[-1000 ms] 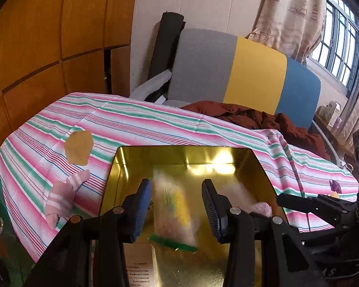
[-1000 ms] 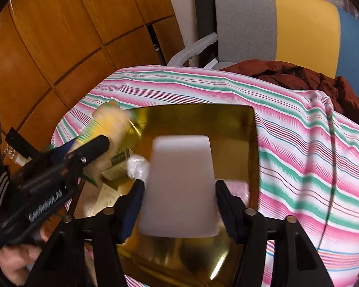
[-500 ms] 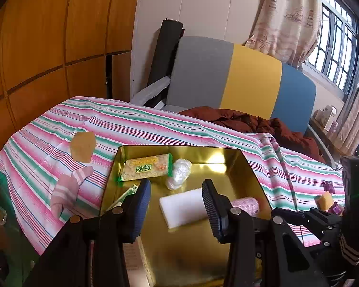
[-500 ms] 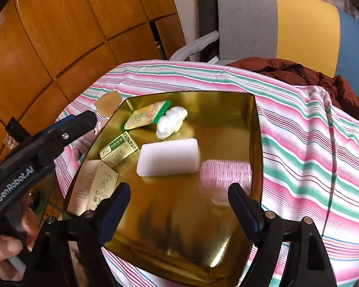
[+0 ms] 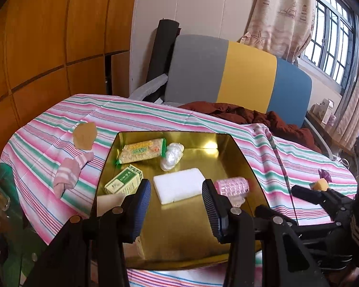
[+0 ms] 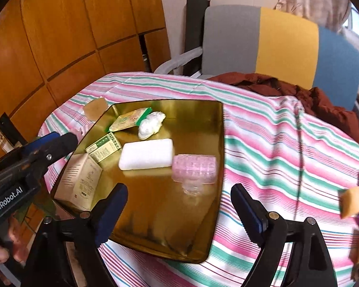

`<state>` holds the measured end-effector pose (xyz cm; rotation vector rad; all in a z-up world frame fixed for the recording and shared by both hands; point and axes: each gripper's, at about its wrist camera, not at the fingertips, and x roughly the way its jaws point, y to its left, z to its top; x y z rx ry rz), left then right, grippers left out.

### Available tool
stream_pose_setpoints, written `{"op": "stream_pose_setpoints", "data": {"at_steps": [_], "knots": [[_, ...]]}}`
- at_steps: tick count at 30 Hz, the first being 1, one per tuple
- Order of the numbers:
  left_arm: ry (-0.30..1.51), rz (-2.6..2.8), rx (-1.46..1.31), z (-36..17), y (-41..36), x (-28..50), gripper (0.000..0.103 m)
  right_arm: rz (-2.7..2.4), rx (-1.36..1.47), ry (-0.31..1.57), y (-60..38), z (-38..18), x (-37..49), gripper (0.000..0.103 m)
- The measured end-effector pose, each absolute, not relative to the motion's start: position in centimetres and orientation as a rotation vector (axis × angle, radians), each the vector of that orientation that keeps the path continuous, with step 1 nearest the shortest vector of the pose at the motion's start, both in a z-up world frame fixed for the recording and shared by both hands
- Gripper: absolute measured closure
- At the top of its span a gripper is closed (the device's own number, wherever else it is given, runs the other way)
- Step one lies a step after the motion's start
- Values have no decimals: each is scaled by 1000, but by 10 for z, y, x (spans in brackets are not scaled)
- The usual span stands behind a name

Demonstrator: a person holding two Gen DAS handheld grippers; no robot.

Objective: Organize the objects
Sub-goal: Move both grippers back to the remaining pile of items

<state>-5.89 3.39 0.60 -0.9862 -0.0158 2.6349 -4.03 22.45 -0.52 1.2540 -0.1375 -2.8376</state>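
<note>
Both tongs hover empty above the gold tray (image 5: pixel 241 157) on the striped surface (image 6: pixel 263 143); the left tongs (image 5: pixel 177 201) stand partly open, the right tongs (image 6: pixel 179 205) are opening wide; the white block (image 6: pixel 147 154) lies mid-tray beside the pink roller (image 6: pixel 195 167)

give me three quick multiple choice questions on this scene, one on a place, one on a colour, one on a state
1. Where does the white foam block lie?
A. in the gold metal tray
B. on the striped cloth
C. on the chair

2. What colour is the ribbed plastic roller?
A. blue
B. pink
C. black

3. What is between the right gripper fingers?
A. the foam block
B. a sock
C. nothing

Key: 1 A, the block rests on the tray floor. 2 B, the roller is plainly pink. 3 C, the jaws are opening, with only tray and cloth behind the gap.
</note>
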Motion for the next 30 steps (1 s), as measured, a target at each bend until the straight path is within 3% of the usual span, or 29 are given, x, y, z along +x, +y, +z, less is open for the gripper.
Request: {"op": "stream_pose_setpoints", "data": {"at_steps": [18,30], "knots": [[73,2539,-970,2,74,-28,58,-2984,1179,-71,251,5,9,8],[179,2425,-955,-3,121,-8,58,-3075,1232,-147,297,-4,35,7]]}}
